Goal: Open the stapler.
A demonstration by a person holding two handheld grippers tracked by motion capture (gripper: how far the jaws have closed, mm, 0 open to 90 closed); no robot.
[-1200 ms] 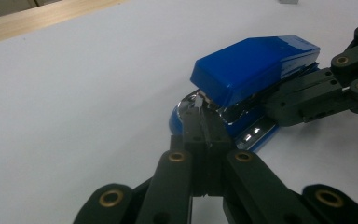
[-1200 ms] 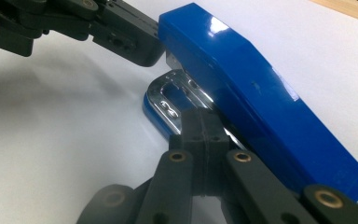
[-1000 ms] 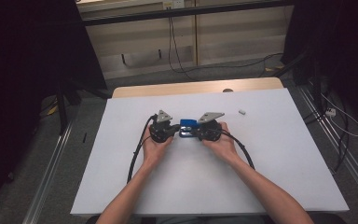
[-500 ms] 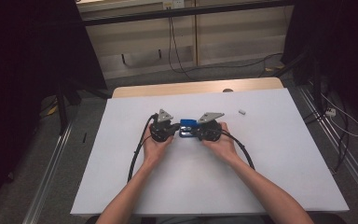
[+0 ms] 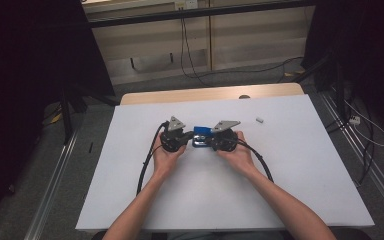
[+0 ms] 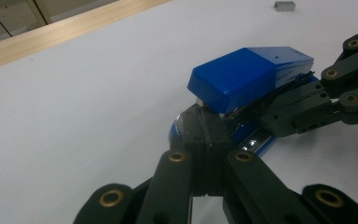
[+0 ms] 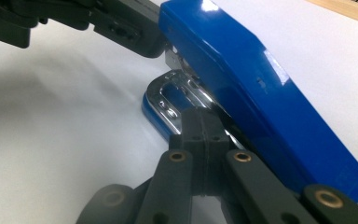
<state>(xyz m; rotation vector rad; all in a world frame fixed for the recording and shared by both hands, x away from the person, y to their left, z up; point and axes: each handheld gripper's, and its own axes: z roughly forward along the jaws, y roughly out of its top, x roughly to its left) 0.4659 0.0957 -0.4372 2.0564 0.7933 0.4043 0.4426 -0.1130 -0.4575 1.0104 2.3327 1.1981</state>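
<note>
A blue stapler (image 5: 201,133) lies on the white table top (image 5: 290,170), its lid raised a little off its chrome base (image 7: 168,95). My left gripper (image 5: 190,138) is shut, nothing between its jaws, and its tips (image 6: 208,127) touch the stapler (image 6: 251,74) at its front end under the lid's nose. My right gripper (image 5: 212,140) is also shut and empty; its tips (image 7: 200,119) sit in the gap between the blue lid (image 7: 261,79) and the base. Each gripper view shows the other gripper too: the right gripper (image 6: 284,112) and the left gripper (image 7: 135,32).
A small grey staple block (image 5: 260,120) lies on the table to the far right of the stapler, also seen as the staple block (image 6: 285,5). A wooden strip (image 5: 210,94) runs along the table's far edge. Black cables (image 5: 147,160) trail from both grippers toward the person.
</note>
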